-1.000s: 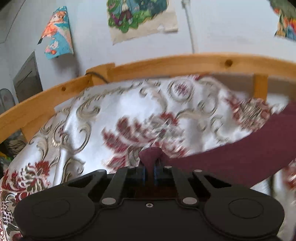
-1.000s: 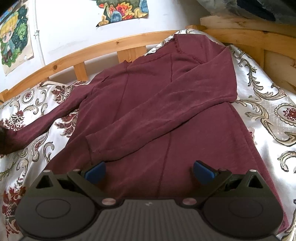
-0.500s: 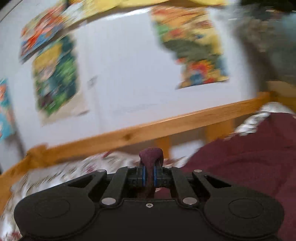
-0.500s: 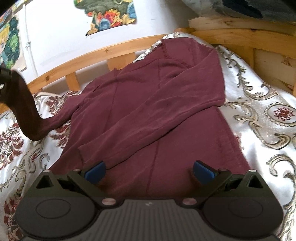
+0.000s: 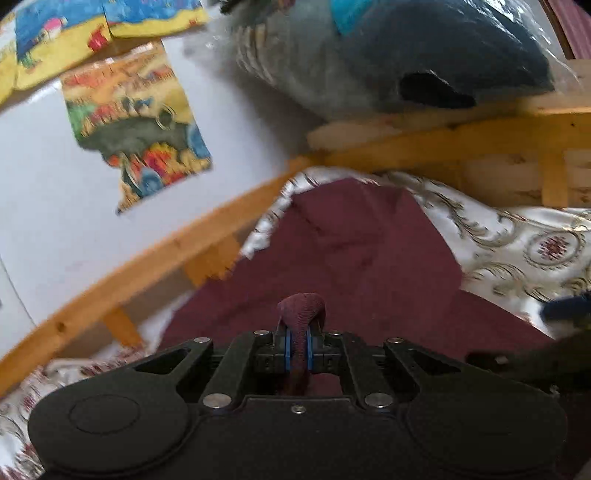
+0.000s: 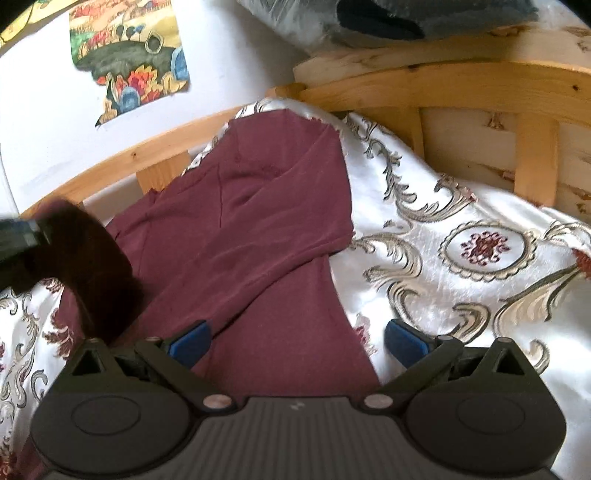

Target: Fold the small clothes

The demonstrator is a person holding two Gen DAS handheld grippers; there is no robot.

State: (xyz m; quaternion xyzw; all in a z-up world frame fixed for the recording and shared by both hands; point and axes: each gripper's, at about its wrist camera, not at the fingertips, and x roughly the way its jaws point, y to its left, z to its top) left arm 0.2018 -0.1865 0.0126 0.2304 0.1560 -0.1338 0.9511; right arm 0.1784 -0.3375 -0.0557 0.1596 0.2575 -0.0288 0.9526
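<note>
1. Left gripper [image 5: 299, 347] pinches a maroon sleeve [image 5: 301, 314], lifted above the maroon top [image 6: 258, 236] spread on the patterned bedspread [image 6: 461, 258]
2. Right gripper [image 6: 295, 341] hovers spread wide over the top's lower part

Left claw [image 6: 22, 240] cut off — maroon garment's [image 6: 258, 229] hem hidden.

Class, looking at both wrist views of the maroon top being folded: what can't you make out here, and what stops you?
- Left wrist view: maroon top hem, hidden behind left gripper.
- Right wrist view: sleeve cuff, blurred, at the left edge.
- Right wrist view: bundle on the bed frame, cropped by the top edge.
</note>
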